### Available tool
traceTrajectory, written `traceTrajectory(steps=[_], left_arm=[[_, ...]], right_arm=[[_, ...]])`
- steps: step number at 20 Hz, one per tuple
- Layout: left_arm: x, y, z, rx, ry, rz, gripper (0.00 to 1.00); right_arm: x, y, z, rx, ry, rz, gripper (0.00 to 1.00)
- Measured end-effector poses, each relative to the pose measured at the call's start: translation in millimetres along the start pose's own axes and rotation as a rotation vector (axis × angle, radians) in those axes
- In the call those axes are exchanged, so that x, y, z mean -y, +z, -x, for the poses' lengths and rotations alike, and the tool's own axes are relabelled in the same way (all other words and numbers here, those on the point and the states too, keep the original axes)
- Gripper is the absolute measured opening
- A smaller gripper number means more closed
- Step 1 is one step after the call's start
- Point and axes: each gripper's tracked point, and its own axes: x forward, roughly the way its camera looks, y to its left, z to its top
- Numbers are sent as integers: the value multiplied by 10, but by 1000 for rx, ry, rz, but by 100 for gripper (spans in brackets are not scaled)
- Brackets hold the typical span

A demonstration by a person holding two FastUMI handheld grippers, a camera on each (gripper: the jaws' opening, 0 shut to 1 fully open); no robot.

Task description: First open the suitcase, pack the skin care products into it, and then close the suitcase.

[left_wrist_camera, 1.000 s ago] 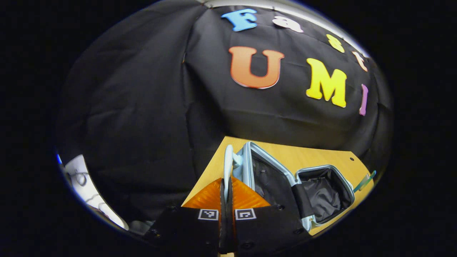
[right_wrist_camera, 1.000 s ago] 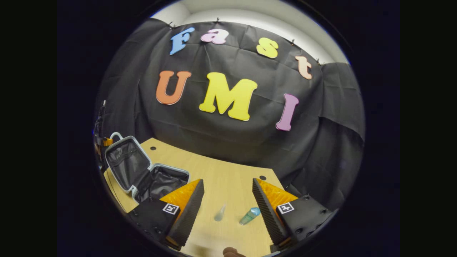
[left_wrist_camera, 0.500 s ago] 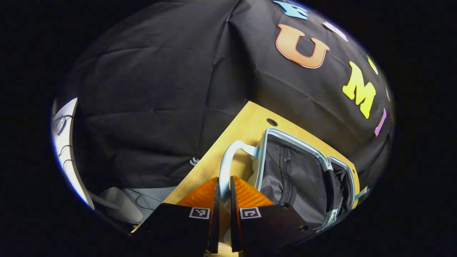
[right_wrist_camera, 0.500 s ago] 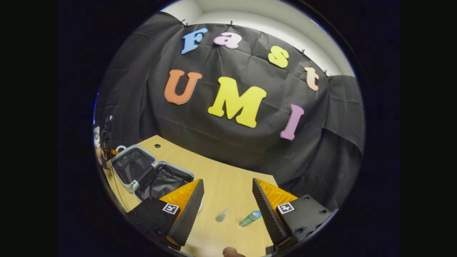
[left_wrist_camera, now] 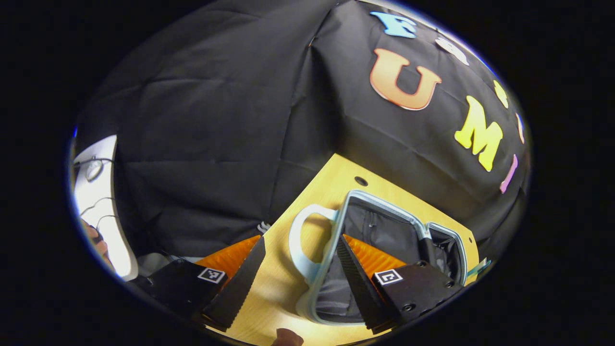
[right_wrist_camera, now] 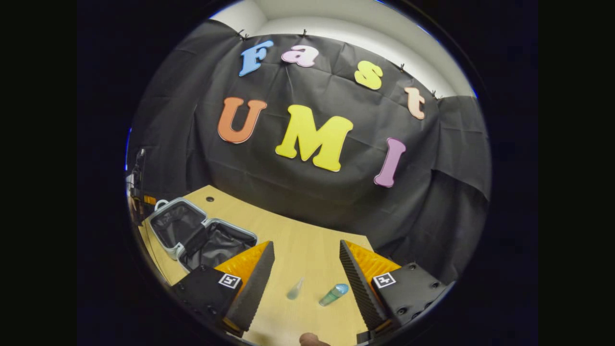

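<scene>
Wooden table [right_wrist_camera: 307,240] bears the opened suitcase [left_wrist_camera: 384,240]; left gripper [left_wrist_camera: 300,247] and right gripper [right_wrist_camera: 307,252] both gape, grasping nothing.

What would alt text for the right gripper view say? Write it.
An open claw hovers over a wooden table, with a small clear bottle and a teal bottle lying between its fingers. At left, an open suitcase lies flat, dark lining exposed.
</scene>
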Motion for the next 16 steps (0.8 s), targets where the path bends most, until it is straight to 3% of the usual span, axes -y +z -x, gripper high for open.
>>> traceTrajectory(steps=[3, 6, 9, 13, 16], left_arm=[[616, 97, 344, 61, -53, -86, 96], [1457, -122, 661, 56, -131, -159, 97], [2445, -533, 906, 28, -257, -224, 100], [3613, -1161, 1306, -42, -428, -278, 97], [4391, -1620, 1372, -80, -505, -346, 96]], right_arm=[[166, -145, 4, -11, 11, -6, 81], [396, -326, 30, -29, 27, -24, 81], [677, -479, 55, -40, 38, -34, 81], [1099, -767, 94, -70, 52, -48, 81], [1429, -987, 105, -105, 51, -72, 81]])
